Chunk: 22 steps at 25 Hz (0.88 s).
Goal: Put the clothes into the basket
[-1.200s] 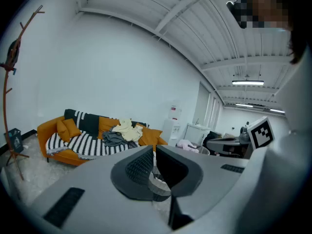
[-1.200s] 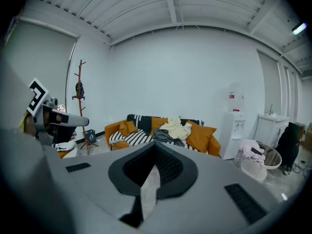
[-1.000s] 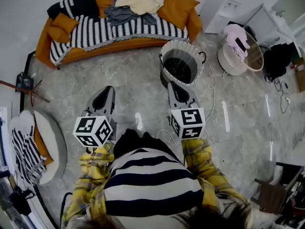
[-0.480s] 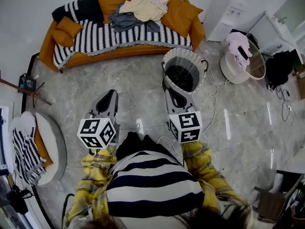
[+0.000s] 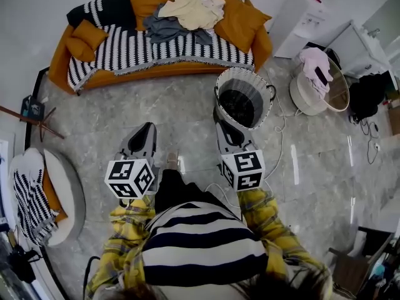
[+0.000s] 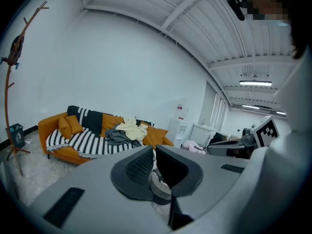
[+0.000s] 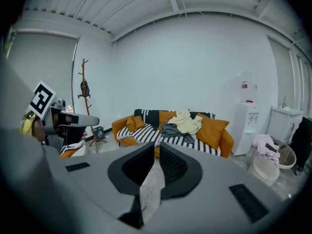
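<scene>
Left gripper and right gripper clenched, empty, now closer to basket; clothes beyond it untouched, so still approaching first pick.

I see the clothes heaped in a loose pile on the orange, black-and-white-striped sofa at my twelve o'clock, up against its back. A crumpled cream garment lies on top, and a rumpled grey garment lies touching it at its seven o'clock, spread down over the striped seat. The basket stands upright on the floor at my one o'clock, well apart from the pile: round, with a pale woven wall marked by dark stripes, an open top and a dark inside.
</scene>
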{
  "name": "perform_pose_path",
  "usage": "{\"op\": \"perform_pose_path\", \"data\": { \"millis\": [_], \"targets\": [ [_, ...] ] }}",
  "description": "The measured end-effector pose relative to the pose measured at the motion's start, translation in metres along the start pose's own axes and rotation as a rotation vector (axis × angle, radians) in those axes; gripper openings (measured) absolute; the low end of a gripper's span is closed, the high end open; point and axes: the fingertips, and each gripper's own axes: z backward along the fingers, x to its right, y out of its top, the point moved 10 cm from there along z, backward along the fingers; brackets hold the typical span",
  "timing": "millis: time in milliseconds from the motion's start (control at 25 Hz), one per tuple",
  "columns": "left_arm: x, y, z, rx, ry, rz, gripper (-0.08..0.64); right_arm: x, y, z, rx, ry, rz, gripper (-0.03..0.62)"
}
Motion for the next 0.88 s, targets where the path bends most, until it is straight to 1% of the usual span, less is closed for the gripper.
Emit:
{"op": "perform_pose_path", "data": {
  "millis": [160,480,520,560,600,880],
  "targets": [
    [-0.020,0.009,-0.032,-0.009,-0.028,-0.017,0.031,0.004,0.011,-0.030,0.011,-0.021,-0.005,0.031],
    [-0.077,0.043,-0.097,-0.031,-0.061,-0.010,0.032,0.011,0.049,-0.107,-0.004,-0.031,-0.013,0.039],
    [-0.085,0.048,-0.104,-0.033,-0.063,-0.009,0.031,0.011,0.054,-0.119,-0.009,-0.024,-0.013,0.068],
    [-0.093,0.053,-0.112,-0.034,-0.066,-0.007,0.031,0.010,0.059,-0.130,-0.019,-0.016,-0.012,0.122],
    [-0.100,0.057,-0.119,-0.036,-0.072,-0.006,0.031,0.009,0.063,-0.142,-0.028,-0.010,-0.010,0.140],
    [-0.141,0.079,-0.160,-0.059,-0.119,-0.029,0.032,0.007,0.088,-0.205,-0.038,-0.025,-0.023,0.143]
  ]
}}
